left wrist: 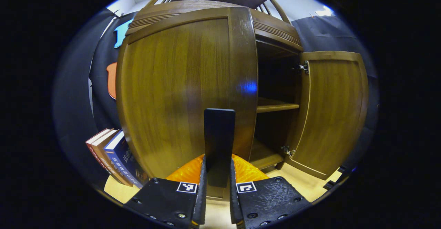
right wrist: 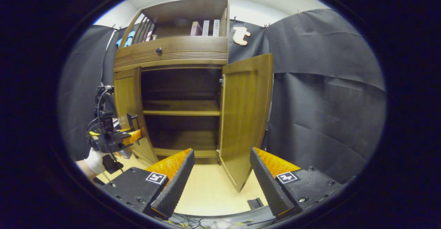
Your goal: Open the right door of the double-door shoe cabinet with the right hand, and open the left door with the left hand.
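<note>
The wooden shoe cabinet stands against the booth wall. In the right gripper view its right door is swung wide open and its left door is swung out from the frame. My left gripper is shut on the left door's black upright handle, with the left door panel close in front of it. That left gripper and a gloved hand show at the left door in the right gripper view. My right gripper hangs open and empty, low in front of the cabinet, apart from the right door.
Dark inner shelves lie exposed between the doors. Several books lean on the floor left of the cabinet. A drawer with a knob and an upper shelf with books top the cabinet. Cables lie on the pale floor.
</note>
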Motion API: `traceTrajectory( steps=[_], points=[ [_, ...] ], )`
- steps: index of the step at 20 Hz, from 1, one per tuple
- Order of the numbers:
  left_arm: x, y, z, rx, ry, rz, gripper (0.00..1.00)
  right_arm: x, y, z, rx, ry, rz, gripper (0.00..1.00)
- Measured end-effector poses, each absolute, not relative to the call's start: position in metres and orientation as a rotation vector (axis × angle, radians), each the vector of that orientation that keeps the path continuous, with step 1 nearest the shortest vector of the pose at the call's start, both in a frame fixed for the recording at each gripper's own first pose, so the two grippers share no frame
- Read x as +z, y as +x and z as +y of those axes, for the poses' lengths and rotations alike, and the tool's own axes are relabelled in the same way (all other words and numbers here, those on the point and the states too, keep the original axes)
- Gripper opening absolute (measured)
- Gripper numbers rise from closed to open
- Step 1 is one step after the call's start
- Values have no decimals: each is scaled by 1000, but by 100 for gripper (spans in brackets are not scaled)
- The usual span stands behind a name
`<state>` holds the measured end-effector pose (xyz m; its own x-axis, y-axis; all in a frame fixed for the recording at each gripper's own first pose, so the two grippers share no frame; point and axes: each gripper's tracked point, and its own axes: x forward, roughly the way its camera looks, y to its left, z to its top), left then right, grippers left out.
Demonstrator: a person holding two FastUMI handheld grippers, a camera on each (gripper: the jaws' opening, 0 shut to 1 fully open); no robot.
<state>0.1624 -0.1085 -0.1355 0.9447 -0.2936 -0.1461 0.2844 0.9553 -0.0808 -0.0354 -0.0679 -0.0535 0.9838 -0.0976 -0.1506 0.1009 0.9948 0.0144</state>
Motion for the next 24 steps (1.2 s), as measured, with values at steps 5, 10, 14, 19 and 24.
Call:
traceTrajectory(
  steps=[5,10,14,19,24],
  points=[
    [-138,132,-82,-269,-56,165,27,-55,-31,-53,-56,28,147,100],
    [-140,110,-58,-232,-33,164,27,-52,-24,-29,3,15,144,100],
    [-139,102,-41,-207,-22,154,26,-54,-22,-10,51,-2,145,100],
    [-137,89,-22,-173,-47,154,17,-55,-17,9,97,-9,152,100],
    [-139,80,0,-157,-50,151,10,-59,-17,25,132,-16,160,100]
  ],
)
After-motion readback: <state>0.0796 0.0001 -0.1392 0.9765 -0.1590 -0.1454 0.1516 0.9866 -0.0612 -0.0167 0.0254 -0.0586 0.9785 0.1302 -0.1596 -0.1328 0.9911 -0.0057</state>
